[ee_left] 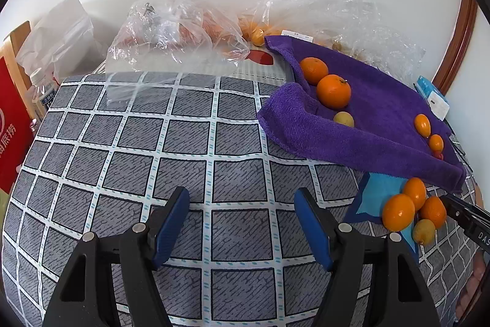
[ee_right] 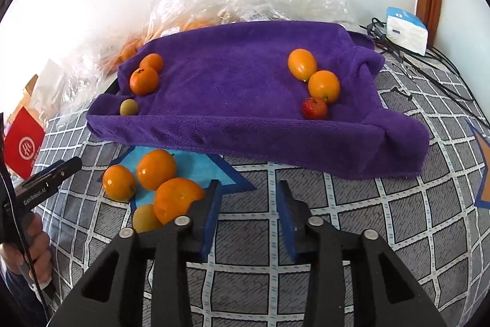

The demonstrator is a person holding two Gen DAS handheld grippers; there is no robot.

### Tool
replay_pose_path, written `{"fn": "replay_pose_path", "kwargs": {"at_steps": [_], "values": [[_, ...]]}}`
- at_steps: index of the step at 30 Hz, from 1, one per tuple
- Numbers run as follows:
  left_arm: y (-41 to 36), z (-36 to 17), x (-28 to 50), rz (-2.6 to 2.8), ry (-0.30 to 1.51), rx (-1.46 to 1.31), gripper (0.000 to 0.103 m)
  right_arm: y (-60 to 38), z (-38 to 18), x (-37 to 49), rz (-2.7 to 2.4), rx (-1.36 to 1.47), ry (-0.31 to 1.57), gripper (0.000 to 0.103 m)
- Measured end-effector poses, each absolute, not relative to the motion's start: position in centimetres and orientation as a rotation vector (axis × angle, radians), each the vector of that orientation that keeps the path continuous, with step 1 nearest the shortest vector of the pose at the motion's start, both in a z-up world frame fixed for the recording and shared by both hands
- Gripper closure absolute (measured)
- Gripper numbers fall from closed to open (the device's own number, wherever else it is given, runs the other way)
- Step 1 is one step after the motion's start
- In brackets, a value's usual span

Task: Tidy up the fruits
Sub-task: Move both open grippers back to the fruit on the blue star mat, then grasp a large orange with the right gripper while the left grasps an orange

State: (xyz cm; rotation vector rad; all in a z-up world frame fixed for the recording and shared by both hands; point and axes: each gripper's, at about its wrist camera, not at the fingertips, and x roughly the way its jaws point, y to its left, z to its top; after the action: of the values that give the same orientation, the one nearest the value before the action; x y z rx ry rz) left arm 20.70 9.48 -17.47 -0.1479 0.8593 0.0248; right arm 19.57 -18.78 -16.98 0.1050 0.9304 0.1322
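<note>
- Four fruits wait unsorted in a cluster [ee_right: 153,186] on a blue patch of the checked cover [ee_left: 183,143], just in front of the purple towel [ee_right: 245,75]: three orange ones and a small yellow-green one touching them.
- Sorted so far, on my reading: two tangerines [ee_right: 145,74] and a green-yellow fruit [ee_right: 128,107] sit at the towel's left end; two oval orange fruits [ee_right: 315,75] and a small red one [ee_right: 314,108] sit at its right end.
- Step in hand looks like the approach for the next pick; nothing is being carried.
- Right gripper [ee_right: 248,195] hangs just right of the cluster, jaws parted narrowly and empty, its left pad beside the nearest orange fruit [ee_right: 176,198]; whether it touches I cannot tell.
- Left gripper [ee_left: 242,204] sits over bare cover well left of the fruits, jaws released and empty.
- Next move, I judge: shift the right gripper left, widen the jaws past the fruit's girth, then close gently, since round fruit may roll and nudge its neighbours.
- Placement then depends on matching kind to the proper end of the towel.
</note>
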Motion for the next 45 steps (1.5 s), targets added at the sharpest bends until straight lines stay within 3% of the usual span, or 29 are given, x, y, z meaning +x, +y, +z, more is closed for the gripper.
{"fn": "replay_pose_path", "kwargs": {"at_steps": [5,11,22,24,29,45], "values": [[9.5,-17.5,20.7,0.023,0.86,-0.148,0.033,-18.6,-16.0,18.8,0.162,0.129,0.896,0.065],[9.6,-17.4,20.6,0.016,0.859,-0.155,0.032,-16.9,-15.3,18.8,0.273,0.18,0.884,0.056],[9.5,-17.4,20.7,0.022,0.86,-0.152,0.032,-16.2,-17.7,19.6,0.276,0.236,0.961,0.056],[9.6,-17.4,20.7,0.022,0.861,-0.152,0.032,-16.4,-17.5,19.4,0.28,0.237,0.949,0.064],[9.4,-17.4,20.6,0.035,0.862,-0.141,0.032,-18.3,-16.1,18.2,0.162,0.156,0.866,0.063],[9.2,-17.6,20.7,0.048,0.867,-0.131,0.032,-19.3,-17.9,18.1,0.091,0.075,0.886,0.061]]}}
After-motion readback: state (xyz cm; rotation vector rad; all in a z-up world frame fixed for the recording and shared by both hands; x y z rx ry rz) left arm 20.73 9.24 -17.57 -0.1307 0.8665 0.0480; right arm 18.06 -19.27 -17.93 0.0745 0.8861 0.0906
